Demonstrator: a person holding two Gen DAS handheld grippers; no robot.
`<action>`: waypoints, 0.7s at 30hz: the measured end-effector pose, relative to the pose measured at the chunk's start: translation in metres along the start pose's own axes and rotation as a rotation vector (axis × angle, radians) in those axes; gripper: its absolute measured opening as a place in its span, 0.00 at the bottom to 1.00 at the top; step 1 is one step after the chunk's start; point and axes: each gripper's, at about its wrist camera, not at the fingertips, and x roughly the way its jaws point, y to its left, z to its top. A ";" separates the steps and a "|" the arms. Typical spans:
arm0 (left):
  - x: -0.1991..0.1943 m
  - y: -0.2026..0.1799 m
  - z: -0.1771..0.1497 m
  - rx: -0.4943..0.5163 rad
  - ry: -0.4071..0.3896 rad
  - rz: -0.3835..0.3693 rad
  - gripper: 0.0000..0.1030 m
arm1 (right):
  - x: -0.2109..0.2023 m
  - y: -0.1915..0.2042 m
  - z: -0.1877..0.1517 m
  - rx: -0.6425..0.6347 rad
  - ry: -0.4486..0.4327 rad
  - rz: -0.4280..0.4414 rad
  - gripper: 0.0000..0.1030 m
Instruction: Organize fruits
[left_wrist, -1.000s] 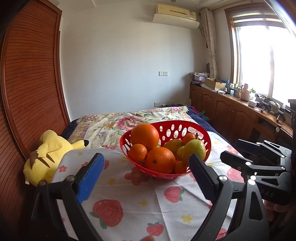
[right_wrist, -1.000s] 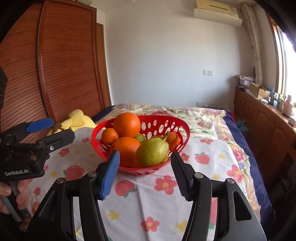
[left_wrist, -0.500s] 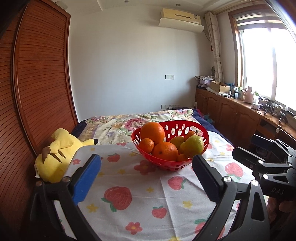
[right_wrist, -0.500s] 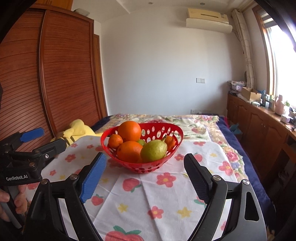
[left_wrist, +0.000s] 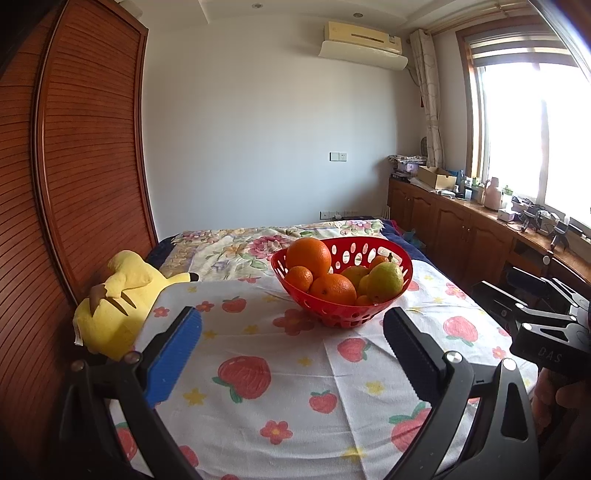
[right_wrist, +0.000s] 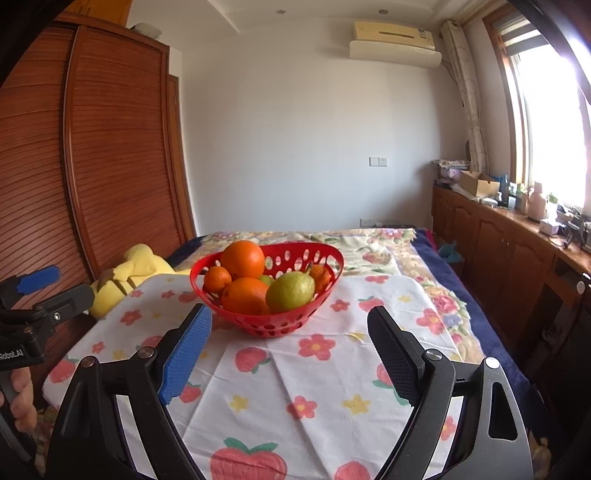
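While both grippers hang apart above the cloth (left_wrist: 295, 369), the fruit sits piled in the basket (right_wrist: 295, 325) ahead; left gripper (left_wrist: 291, 332) spread wide, empty; right gripper (right_wrist: 290, 325) just widened, empty.

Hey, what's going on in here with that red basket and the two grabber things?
A person holds a gripper in each hand over a fruit-print cloth. The left gripper and right gripper are both open and empty, short of the red basket. The right one's jaws have just been opening. The fruit sits piled in the basket: oranges, with the big orange on top, and a green pear in front. A yellow plush toy lies beside the cloth.
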 end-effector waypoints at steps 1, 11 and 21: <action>-0.001 0.000 -0.001 -0.001 0.000 -0.001 0.96 | -0.001 -0.001 -0.001 0.001 0.001 0.000 0.85; 0.002 -0.001 -0.006 0.002 0.010 0.005 0.96 | -0.001 0.000 -0.002 -0.009 0.002 -0.011 0.86; 0.003 0.001 -0.008 -0.004 0.013 0.001 0.96 | 0.000 0.001 -0.002 -0.018 0.001 -0.015 0.86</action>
